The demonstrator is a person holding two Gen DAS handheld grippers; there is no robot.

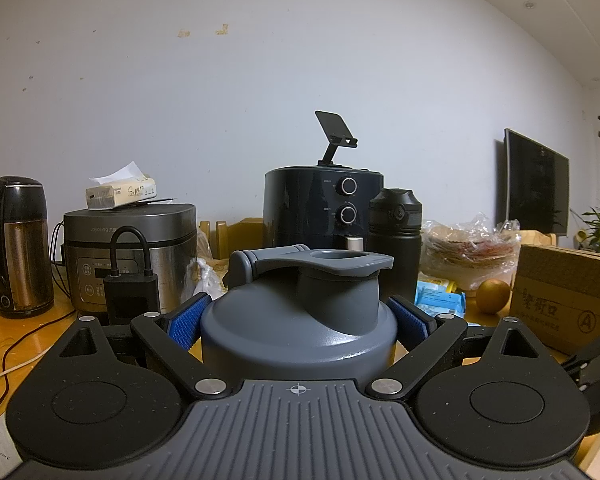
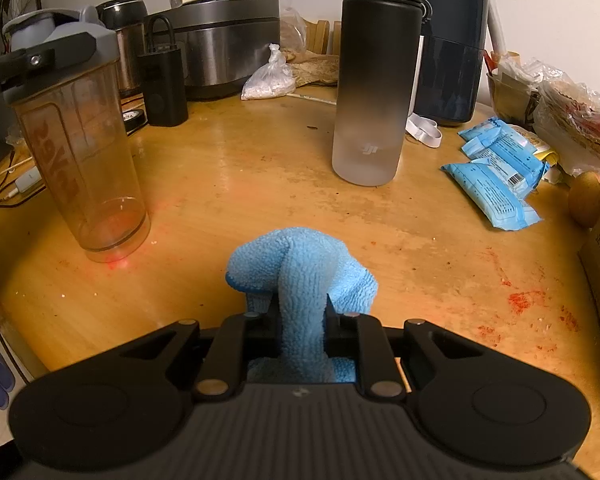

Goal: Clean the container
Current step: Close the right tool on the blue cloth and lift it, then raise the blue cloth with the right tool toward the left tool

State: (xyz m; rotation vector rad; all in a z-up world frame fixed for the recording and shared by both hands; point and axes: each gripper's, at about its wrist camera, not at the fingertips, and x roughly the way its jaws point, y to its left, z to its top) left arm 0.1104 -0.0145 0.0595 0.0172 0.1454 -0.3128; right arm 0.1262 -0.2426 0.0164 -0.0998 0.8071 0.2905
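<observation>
Right gripper (image 2: 300, 320): jaws clenched on a bunched light-blue microfibre cloth (image 2: 300, 276), which bulges out ahead of the fingers, over the near part of the wooden table (image 2: 260, 168). Left gripper (image 1: 298, 320): blue pads (image 1: 186, 320) pressed to both sides of the grey lid of the clear plastic shaker cup (image 2: 80, 152); flip cap looks down. From the right wrist view the cup stands upright at the left of the table, base on the wood, empty as far as I can see.

Handling, my guess: the cup is light, thin-walled, smooth and tall, so it will tip or spin under wiping. The lid-level hold is the stiffest spot; the clear wall would flex. Cloth is soft and won't scratch.

Writing: big dark lettering on the cup wall, seen reversed, not legible. "dji" on the black-to-frosted bottle (image 2: 374, 68). "Joyoung" on the steel rice cooker (image 1: 130, 256). "A" in a circle on the cardboard box (image 1: 568, 300).
</observation>
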